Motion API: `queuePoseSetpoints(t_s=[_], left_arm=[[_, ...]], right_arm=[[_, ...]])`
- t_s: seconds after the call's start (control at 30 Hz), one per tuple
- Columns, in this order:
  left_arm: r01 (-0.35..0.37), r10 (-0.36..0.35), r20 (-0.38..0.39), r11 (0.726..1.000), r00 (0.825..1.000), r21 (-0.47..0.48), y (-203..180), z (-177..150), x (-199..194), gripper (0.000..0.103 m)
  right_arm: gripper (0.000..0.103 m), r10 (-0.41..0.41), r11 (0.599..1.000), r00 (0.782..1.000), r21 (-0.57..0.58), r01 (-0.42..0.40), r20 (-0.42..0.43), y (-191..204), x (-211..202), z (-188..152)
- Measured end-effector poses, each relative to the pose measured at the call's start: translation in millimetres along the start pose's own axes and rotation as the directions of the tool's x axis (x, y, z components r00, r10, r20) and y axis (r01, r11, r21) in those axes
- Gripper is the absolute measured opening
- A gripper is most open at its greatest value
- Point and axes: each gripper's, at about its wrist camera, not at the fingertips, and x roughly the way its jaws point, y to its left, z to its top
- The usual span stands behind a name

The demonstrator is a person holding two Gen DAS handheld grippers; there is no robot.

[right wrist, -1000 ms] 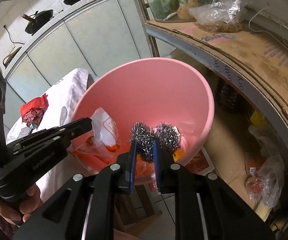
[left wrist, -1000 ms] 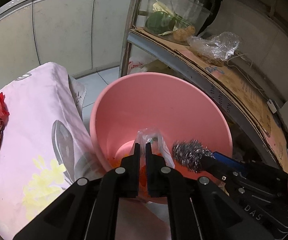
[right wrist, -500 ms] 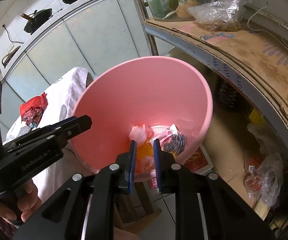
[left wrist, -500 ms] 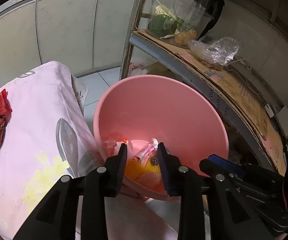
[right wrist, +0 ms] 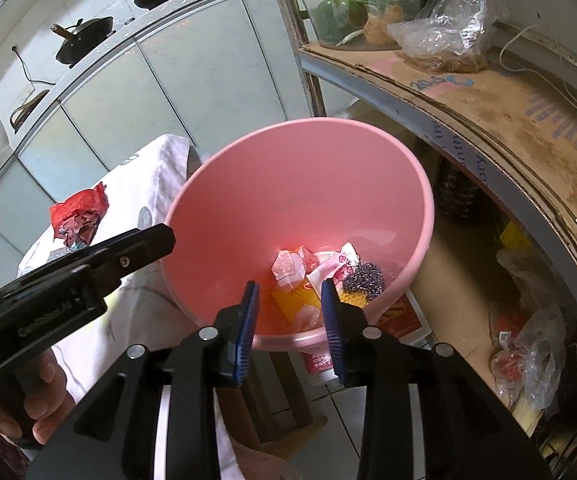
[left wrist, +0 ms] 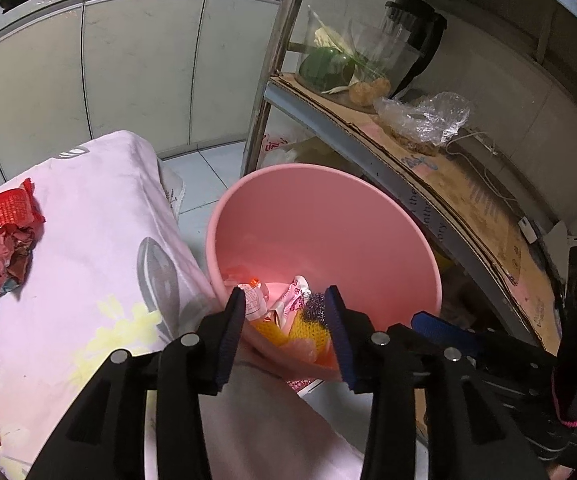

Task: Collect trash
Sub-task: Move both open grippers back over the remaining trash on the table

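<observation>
**Trash lies in the pink bin, both tools empty**

Trash sits heaped at the bottom of the pink bin [right wrist: 300,184]: a crumpled white wrapper [right wrist: 287,270], a pink-printed packet [right wrist: 338,266], a steel scouring ball [right wrist: 362,278] and a patch of yellow mesh [right wrist: 294,300], all touching one another. In the left wrist view the same heap shows beyond the fingertips, the scouring ball [left wrist: 315,307] lying on the yellow mesh [left wrist: 308,330].

The right tool [right wrist: 290,312] hangs above the near rim of the bin, its jaws opening, with nothing between the blue pads; the trash lies well below them. The left tool [left wrist: 286,322] hangs over the rim on the other side, its jaws also opening and wider apart, and nothing is clamped in it either. A hand [right wrist: 28,392] grips the left tool's handle.

Just beside the bin, on its left, a desk is covered by a pale pink cloth [left wrist: 88,248] with a yellow and grey print. A crumpled red wrapper [left wrist: 2,236] rests on the cloth, well apart from the bin. To the right, a metal shelf lined with cardboard [right wrist: 500,112] carries a clear plastic bag [right wrist: 444,36] and a glass container of vegetables [left wrist: 340,64]. Grey cabinet doors [left wrist: 136,64] stand behind.
</observation>
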Motion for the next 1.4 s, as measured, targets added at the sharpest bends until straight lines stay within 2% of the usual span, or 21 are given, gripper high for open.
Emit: queuePoseSetpoints(t_s=[0.13, 0.87, 1.13, 1.4], left_arm=[[0.0, 0.0, 0.013, 1.0, 1.0, 0.002, 1, -1, -10, 0.046], [-0.035, 0.035, 0.074, 0.999, 0.997, -0.008, 22, -22, -71, 0.047], [-0.056, 0.059, 0.086, 0.998, 0.994, -0.039, 42, -35, -94, 0.047], [-0.106, 0.114, 0.095, 0.99, 0.989, -0.089, 76, -56, -117, 0.047]], right_arm=[[0.033, 0.006, 1.0, 1.0, -0.011, -0.006, 0.003, 5, -5, -1], [0.033, 0.08, 0.992, 0.997, -0.095, -0.079, 0.002, 59, -22, -11], [0.033, 0.11, 0.984, 0.994, -0.136, -0.112, -0.021, 86, -20, -18], [0.033, 0.139, 0.969, 0.989, -0.198, -0.147, -0.054, 121, -16, -30]])
